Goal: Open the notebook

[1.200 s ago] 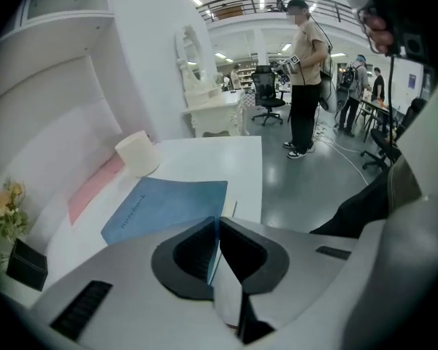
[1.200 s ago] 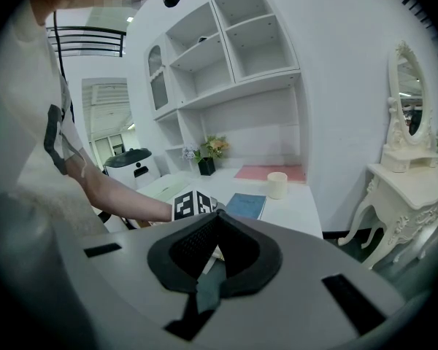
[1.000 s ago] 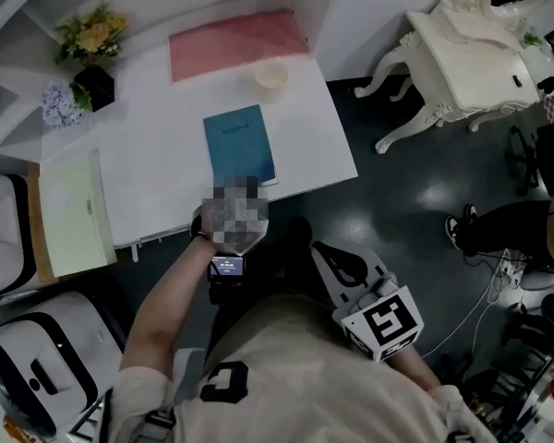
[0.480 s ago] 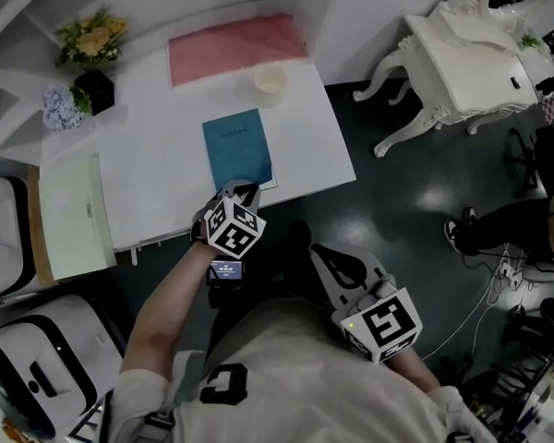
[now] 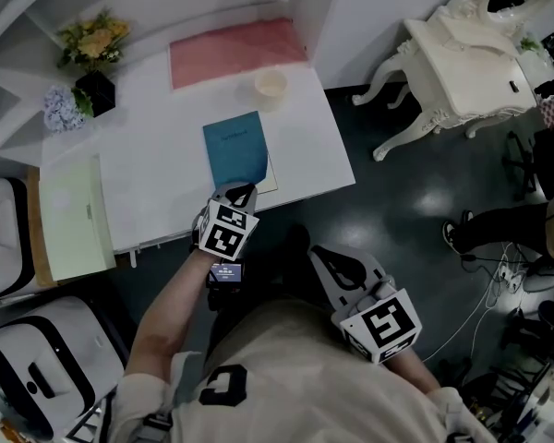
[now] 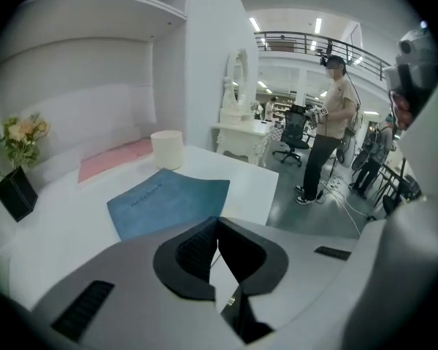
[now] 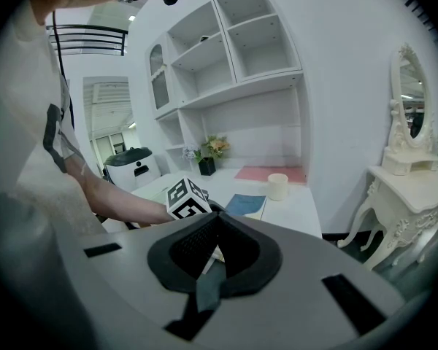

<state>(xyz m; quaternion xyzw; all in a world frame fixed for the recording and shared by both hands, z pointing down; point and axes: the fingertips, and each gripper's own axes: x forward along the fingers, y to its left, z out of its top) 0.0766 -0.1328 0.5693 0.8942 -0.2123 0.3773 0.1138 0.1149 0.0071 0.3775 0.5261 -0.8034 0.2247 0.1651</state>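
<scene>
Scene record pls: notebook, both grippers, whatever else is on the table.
notebook: blue, flat on white table, near its front edge; pale page edge shows at right
left gripper: shut, at notebook's near edge; grip on cover unclear
right gripper: shut, empty, off the table
other items: cup, pink mat, flowers

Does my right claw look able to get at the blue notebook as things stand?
Probably yes, after a reach forward: the right claw hangs back off the table, and the notebook has its right side free. The left claw crowds only its near edge.
</scene>
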